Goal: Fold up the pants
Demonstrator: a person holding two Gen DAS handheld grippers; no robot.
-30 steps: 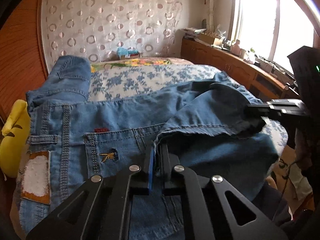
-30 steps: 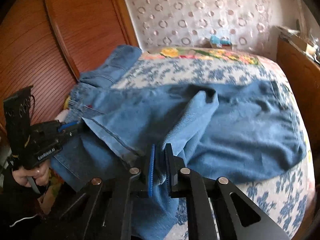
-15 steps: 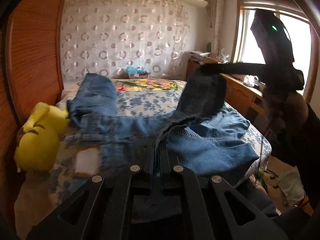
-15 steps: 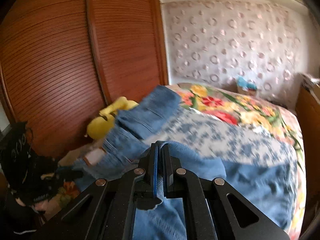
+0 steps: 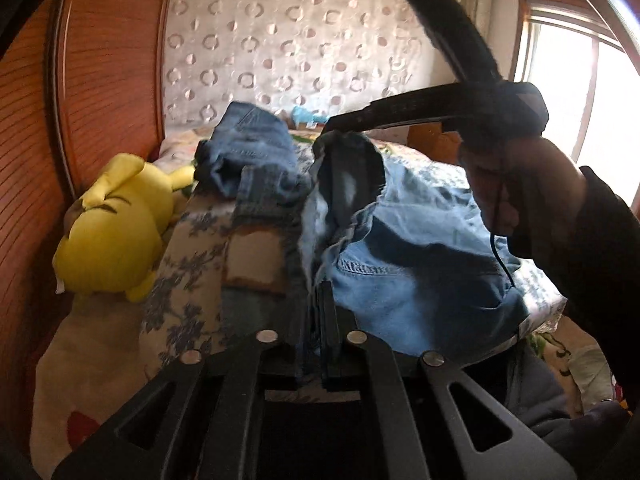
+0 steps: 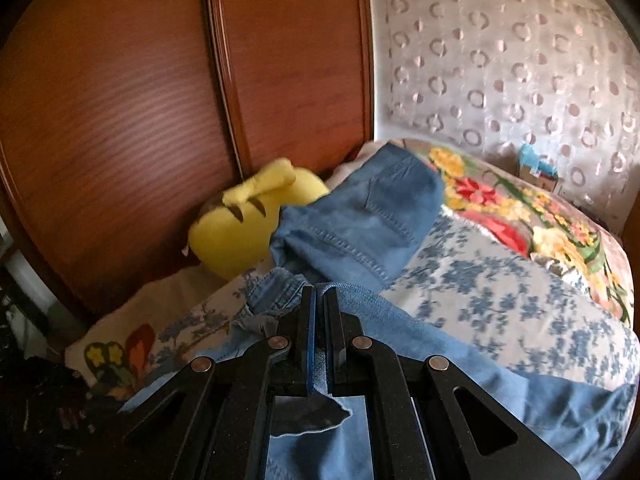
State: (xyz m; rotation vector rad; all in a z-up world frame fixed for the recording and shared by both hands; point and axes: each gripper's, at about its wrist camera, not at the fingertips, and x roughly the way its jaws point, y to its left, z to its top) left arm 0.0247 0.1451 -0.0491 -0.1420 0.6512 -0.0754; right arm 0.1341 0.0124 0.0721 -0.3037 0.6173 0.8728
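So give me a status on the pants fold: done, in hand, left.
Done: little; one leg of the blue denim jeans lies on the floral bed cover beside the yellow plush toy.
In hand: left gripper and right gripper are each shut on denim, lifting the fabric.
Left: laying it flat and finishing the folds.

I see bed (image 6: 500, 280), floral-covered; reddish wooden wardrobe (image 6: 160, 100) left of bed; circle-patterned curtain (image 5: 280, 48) behind bed; bright window (image 5: 580, 92) right of bed.
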